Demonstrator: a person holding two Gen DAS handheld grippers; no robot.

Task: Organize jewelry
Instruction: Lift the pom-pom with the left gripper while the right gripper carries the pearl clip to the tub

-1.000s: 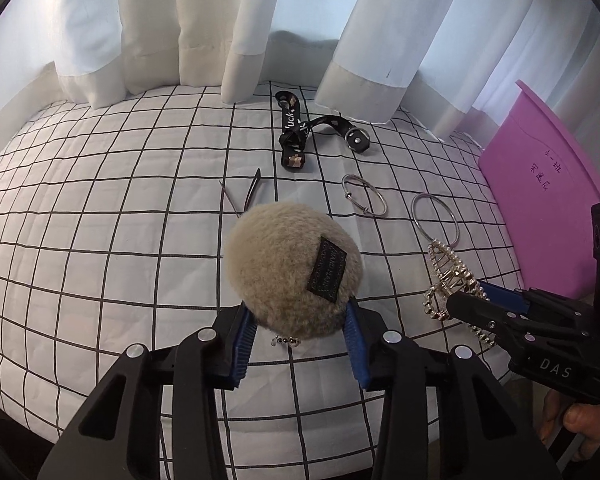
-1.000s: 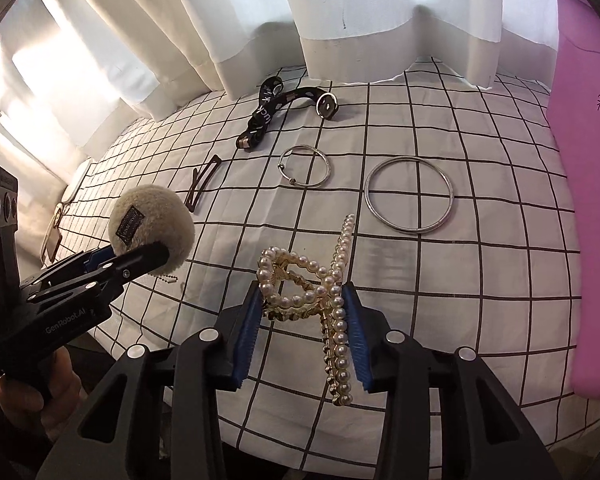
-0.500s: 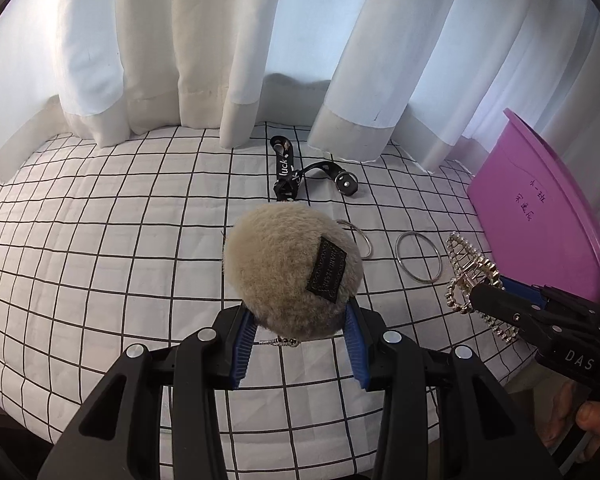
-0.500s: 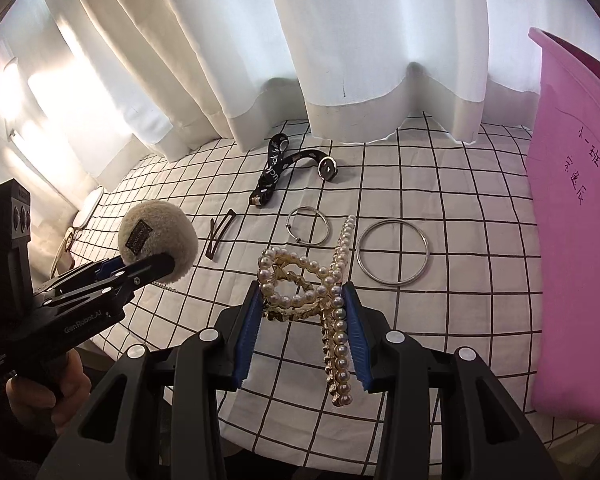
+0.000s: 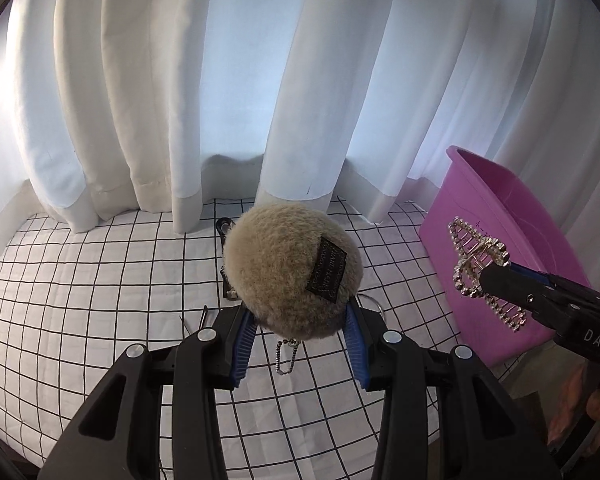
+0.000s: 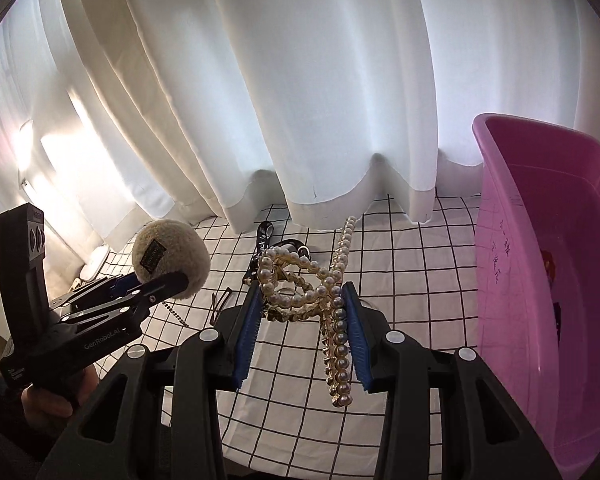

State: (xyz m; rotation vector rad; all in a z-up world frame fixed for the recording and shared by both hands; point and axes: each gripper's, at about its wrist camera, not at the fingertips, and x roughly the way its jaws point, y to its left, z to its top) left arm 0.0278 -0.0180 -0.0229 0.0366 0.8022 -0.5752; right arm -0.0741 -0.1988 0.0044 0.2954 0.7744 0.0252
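My left gripper [image 5: 298, 320] is shut on a beige fluffy pom-pom [image 5: 290, 268] that bears a dark label and a short ball chain [image 5: 286, 356] hanging beneath it. It is lifted above the checked cloth [image 5: 80, 300]. My right gripper [image 6: 302, 312] is shut on a pearl hair claw [image 6: 324, 280], also held in the air. In the left wrist view the hair claw [image 5: 476, 264] hangs in front of the pink bin [image 5: 512, 264]. In the right wrist view the pom-pom [image 6: 172, 258] is at the left and the pink bin [image 6: 548, 288] stands at the right.
A black strap [image 6: 262, 246] and a thin hair pin [image 6: 220, 302] lie on the cloth beyond the grippers. White curtains [image 6: 300, 100] hang at the back. A hand [image 6: 48, 404] holds the left gripper's handle. The cloth's front edge drops off below the grippers.
Both grippers have risen from the cloth with the pom-pom and the hair claw. The rings on the cloth have dropped out of sight behind them, and the pink bin's inside has come into view.
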